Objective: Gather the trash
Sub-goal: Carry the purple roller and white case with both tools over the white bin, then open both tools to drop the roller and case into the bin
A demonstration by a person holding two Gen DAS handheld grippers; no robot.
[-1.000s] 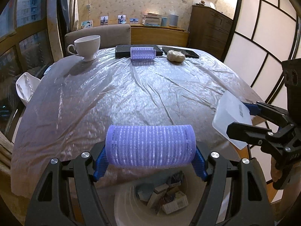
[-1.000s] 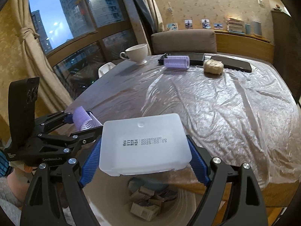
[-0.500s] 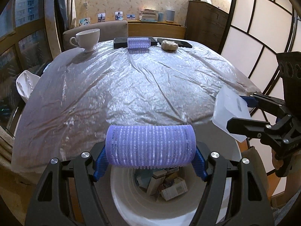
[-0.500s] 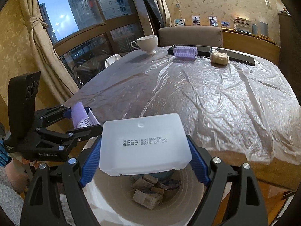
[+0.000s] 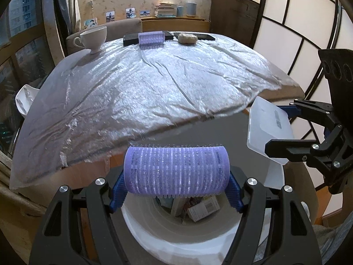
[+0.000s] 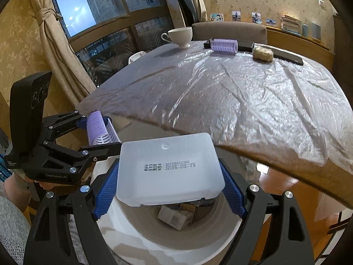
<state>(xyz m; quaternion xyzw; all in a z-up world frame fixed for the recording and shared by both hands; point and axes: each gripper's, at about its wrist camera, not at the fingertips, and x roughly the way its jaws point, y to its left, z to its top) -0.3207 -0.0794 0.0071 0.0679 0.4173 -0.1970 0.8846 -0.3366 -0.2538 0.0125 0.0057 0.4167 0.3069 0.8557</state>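
- Your left gripper [image 5: 176, 195] is clamped endwise on the purple hair roller [image 5: 176, 171], jaws at a middling spread with a blue pad on each end, so the roller lies crosswise and hangs directly over the mouth of the white bin [image 5: 154, 227].
- Your right gripper [image 6: 168, 193] is closed on the white plastic box [image 6: 169, 169] by its two short sides, jaws fairly wide, with the printed date face up; it too hangs above the bin opening.
- Holding both pieces by their ends looks deliberate: spreading the jaws should let each fall straight in.
- The bin stands on the floor just off the table's near edge and already holds small cardboard cartons [image 6: 175, 217].
- Further out, on the far side of the plastic-covered table [image 5: 143, 92], a second roller [image 5: 151, 39] and a pale lump [image 5: 187, 38] are probably trash not yet collected; the teacup [image 5: 93, 38] likely is not.
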